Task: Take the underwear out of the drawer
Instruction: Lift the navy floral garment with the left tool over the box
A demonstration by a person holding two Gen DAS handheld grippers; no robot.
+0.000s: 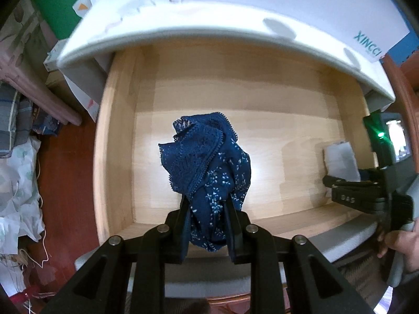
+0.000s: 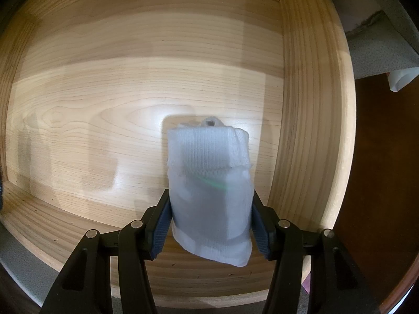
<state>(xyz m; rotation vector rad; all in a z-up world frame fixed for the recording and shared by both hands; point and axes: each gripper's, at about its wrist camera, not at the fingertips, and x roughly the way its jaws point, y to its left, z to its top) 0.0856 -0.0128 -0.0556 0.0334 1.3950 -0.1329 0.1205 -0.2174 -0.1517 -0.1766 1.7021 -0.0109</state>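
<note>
My left gripper point(image 1: 207, 204) is shut on navy blue underwear point(image 1: 207, 164) with lace trim and small white flowers, held bunched above the floor of the open wooden drawer point(image 1: 275, 99). My right gripper point(image 2: 210, 209) is shut on a folded white knit bundle point(image 2: 209, 191) over the drawer's right side point(image 2: 309, 104). In the left wrist view the right gripper point(image 1: 348, 183) shows at the right edge with the white bundle point(image 1: 340, 159) in it.
A white cabinet top point(image 1: 209, 23) overhangs the drawer's back. Crumpled cloth and bags point(image 1: 18, 183) lie on the red-brown floor at left. A grey padded drawer front point(image 1: 340, 238) runs along the near edge. A white box with teal print point(image 1: 366, 44) stands behind.
</note>
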